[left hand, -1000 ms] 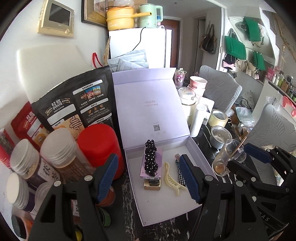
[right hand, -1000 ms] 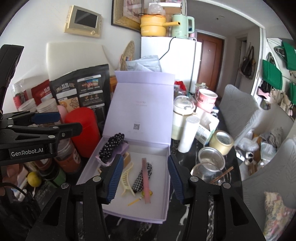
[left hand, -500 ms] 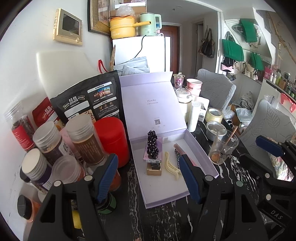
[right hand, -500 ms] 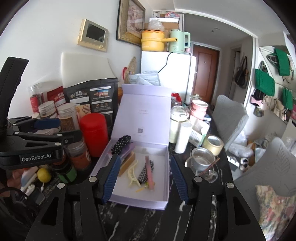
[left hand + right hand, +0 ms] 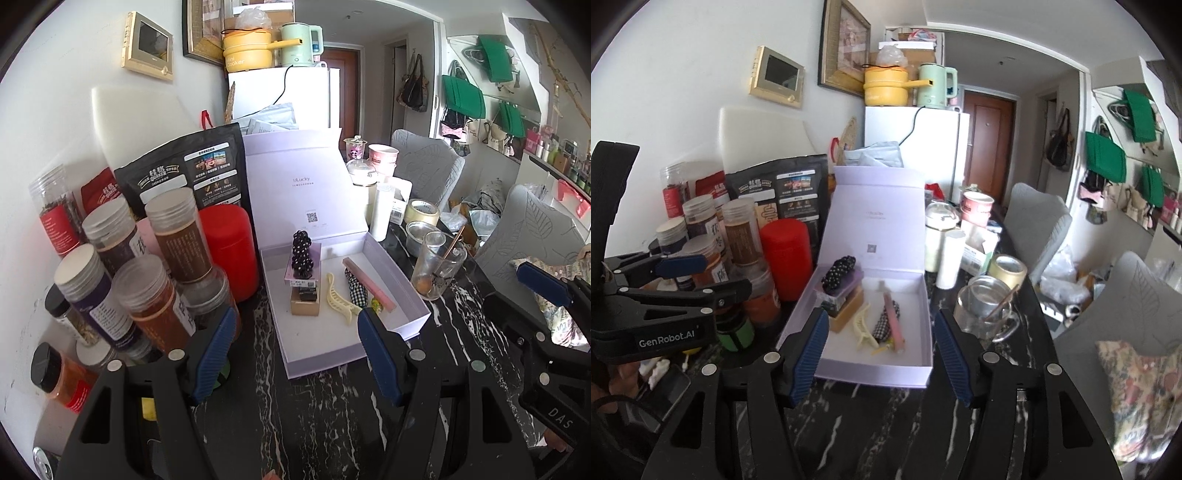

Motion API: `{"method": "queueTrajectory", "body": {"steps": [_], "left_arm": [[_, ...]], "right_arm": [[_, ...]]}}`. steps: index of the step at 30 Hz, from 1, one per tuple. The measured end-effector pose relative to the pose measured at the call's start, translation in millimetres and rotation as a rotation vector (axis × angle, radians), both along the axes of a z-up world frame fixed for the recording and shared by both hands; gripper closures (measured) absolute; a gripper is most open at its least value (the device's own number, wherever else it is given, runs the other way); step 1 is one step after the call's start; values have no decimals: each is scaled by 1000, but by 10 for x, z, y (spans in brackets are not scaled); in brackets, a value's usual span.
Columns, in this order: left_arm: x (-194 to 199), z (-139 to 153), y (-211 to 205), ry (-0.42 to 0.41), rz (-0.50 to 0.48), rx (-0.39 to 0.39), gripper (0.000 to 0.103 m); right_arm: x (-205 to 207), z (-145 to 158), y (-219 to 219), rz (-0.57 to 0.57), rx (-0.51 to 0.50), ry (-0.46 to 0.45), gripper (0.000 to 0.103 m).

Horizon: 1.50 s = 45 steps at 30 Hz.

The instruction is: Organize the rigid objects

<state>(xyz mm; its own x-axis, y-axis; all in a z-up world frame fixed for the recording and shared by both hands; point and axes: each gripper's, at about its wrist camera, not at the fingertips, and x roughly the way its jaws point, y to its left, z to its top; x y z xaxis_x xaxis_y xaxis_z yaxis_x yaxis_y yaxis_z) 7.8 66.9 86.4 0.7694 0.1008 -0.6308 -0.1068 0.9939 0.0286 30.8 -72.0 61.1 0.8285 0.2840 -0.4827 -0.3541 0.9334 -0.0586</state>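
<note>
An open lilac box (image 5: 391, 273) (image 5: 925, 314) stands on the dark marble table, lid upright. Inside lie a black dotted scrunchie (image 5: 301, 253) (image 5: 837, 271) on a purple card, a small brown box (image 5: 304, 304) (image 5: 846, 314), a cream claw clip (image 5: 338, 299) (image 5: 862, 330), a checked hair tie (image 5: 354, 290) (image 5: 884, 323) and a pink bar (image 5: 367, 282) (image 5: 894, 319). My left gripper (image 5: 297, 354) is open and empty, in front of the box. My right gripper (image 5: 881, 356) is open and empty, also in front of the box.
Several spice jars (image 5: 162, 266) (image 5: 738, 236) and a red canister (image 5: 229, 251) (image 5: 785, 254) crowd the left. A glass cup with a stick (image 5: 436, 266) (image 5: 984, 310), tape roll (image 5: 423, 212) (image 5: 1008, 271), white tube (image 5: 949, 258) and metal bowl stand right. Grey chairs (image 5: 1039, 225) lie beyond.
Both grippers have pulled back and up from the box, so it looks smaller and farther. More jars and table show. Both stay open and empty.
</note>
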Motion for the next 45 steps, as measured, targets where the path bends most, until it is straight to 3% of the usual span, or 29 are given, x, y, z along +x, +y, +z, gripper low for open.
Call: {"method": "queueTrajectory", "body": {"steps": [12, 45], "left_arm": [[-69, -141, 25, 30, 28, -1, 35], [-52, -165, 2, 65, -11, -39, 35]], "right_arm": [[-15, -146, 20, 14, 3, 49, 42], [-32, -163, 25, 27, -9, 60, 41]]}}
